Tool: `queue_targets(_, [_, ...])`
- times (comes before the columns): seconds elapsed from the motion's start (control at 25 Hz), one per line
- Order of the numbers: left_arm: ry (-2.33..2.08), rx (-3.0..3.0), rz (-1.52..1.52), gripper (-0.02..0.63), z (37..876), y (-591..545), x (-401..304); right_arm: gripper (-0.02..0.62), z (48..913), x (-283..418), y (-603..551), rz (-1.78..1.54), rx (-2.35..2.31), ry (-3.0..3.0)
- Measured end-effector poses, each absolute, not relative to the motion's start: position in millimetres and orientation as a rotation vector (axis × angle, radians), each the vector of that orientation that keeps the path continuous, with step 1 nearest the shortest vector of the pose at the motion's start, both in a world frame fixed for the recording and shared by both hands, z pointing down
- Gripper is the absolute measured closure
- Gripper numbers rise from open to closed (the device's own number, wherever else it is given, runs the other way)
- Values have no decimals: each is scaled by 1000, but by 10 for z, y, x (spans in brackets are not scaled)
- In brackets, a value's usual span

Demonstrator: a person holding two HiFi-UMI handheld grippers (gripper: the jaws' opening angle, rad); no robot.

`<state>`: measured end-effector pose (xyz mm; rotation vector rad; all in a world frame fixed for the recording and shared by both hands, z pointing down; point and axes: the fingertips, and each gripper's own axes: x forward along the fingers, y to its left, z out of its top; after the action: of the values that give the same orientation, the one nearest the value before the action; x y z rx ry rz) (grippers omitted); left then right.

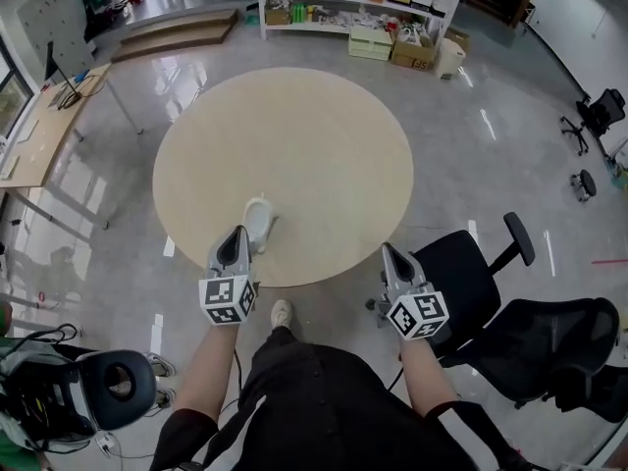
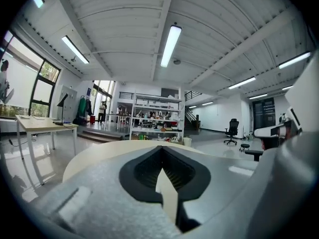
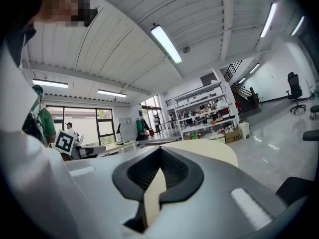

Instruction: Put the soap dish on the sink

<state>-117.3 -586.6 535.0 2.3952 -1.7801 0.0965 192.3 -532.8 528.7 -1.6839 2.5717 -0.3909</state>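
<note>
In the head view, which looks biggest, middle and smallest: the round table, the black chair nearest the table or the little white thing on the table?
Largest: round table.
Next: black chair nearest the table.
Smallest: little white thing.

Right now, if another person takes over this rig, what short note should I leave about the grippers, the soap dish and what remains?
Left gripper: jaws shut, nothing between them, at the table's front edge, next to the white thing.
Right gripper: jaws shut, empty, just off the table's edge, above the black chair.
Things: the white thing is the only item on the table. It looks like the soap dish on the sink, but it is too small to tell the two apart.
Done: probably the placing.
Left: check from close up that the dish sits on the sink.
</note>
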Motion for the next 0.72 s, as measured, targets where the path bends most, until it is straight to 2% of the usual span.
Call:
queue_targets(0.24, [-1808, 2459, 22, 606, 4923, -5234, -984, 591, 5068, 2059, -4991, -360, -1630, 2575])
queue_targets(0.72, [-1821, 2491, -42, 606, 4944, -4855, -1536, 592, 5172, 1677, -4755, -306, -1644, 2581])
